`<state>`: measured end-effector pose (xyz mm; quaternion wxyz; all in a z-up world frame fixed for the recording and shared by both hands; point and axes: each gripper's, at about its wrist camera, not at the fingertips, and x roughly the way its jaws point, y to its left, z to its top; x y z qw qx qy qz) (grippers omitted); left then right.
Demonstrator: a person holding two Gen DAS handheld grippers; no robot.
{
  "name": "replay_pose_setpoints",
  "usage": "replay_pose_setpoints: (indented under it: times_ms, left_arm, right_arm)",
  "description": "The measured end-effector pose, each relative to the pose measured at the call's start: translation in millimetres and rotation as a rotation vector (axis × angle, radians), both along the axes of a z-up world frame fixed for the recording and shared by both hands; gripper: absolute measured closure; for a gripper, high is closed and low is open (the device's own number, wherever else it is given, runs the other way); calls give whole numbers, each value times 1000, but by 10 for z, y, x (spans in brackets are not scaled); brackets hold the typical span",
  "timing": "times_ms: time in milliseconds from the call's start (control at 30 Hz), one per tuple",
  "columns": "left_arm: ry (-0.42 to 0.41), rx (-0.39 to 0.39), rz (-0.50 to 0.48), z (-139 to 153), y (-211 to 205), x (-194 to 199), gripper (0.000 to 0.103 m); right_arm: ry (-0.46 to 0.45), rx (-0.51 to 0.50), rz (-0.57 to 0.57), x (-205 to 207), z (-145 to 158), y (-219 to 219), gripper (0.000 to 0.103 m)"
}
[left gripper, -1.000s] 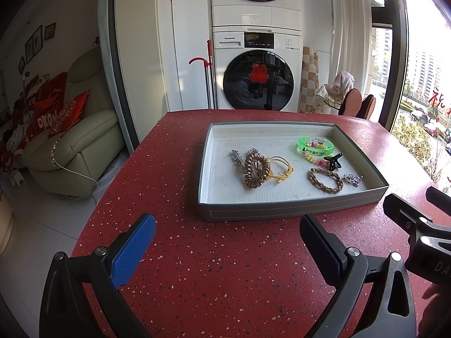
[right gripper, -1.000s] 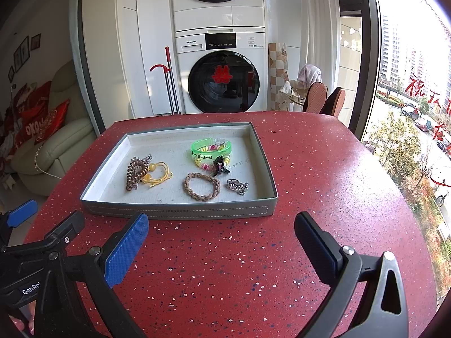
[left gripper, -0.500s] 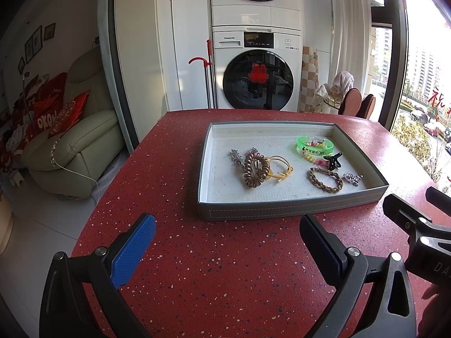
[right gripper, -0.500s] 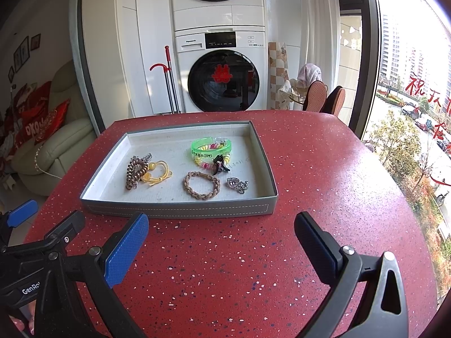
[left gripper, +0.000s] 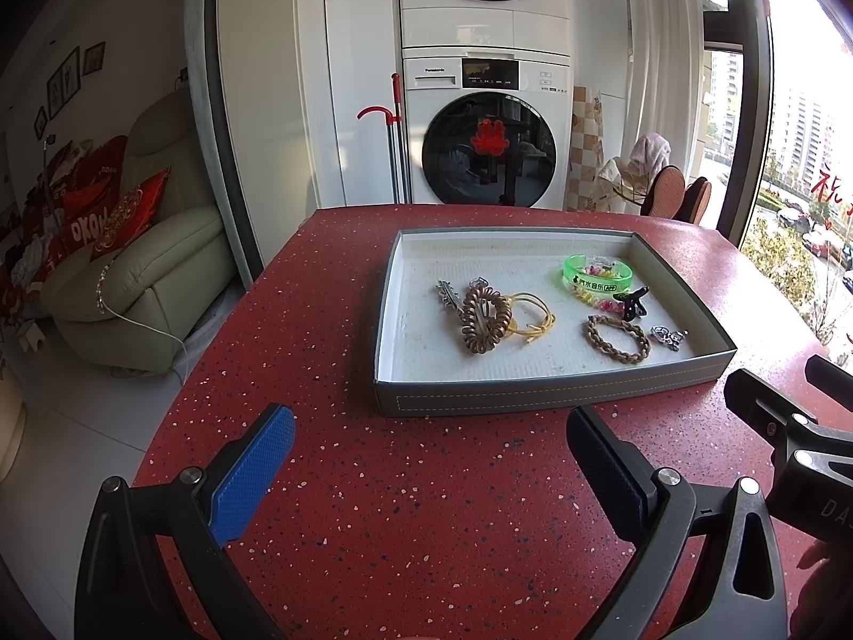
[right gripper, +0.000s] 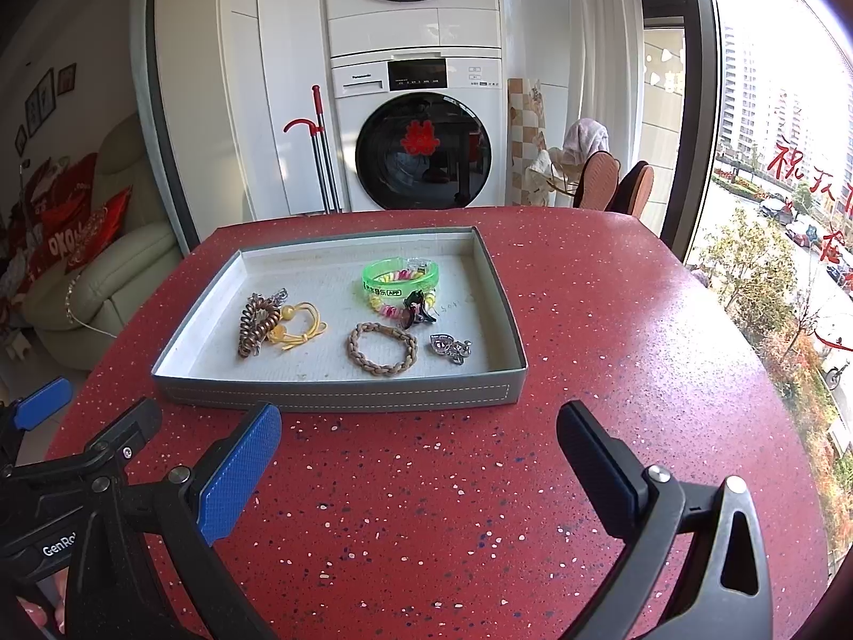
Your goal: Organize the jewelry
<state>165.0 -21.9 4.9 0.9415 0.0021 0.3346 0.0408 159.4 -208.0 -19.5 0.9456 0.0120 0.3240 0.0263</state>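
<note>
A grey tray on the red table holds the jewelry: a brown spiral hair tie, a yellow hair band, a green bangle, a braided bracelet, a black clip and a silver charm. My left gripper is open and empty, in front of the tray's left part. My right gripper is open and empty, in front of the tray's right part.
The red speckled table is round, with edges falling off left and right. A washing machine stands behind it, a sofa at the left, a window at the right.
</note>
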Motion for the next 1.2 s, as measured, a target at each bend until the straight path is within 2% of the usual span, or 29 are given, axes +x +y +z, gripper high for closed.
replay_pose_setpoints:
  times_ms: [1200]
  left_arm:
    - [22, -13, -14, -29, 17, 32, 0]
  right_arm:
    - [12, -1, 4, 0, -53, 4, 0]
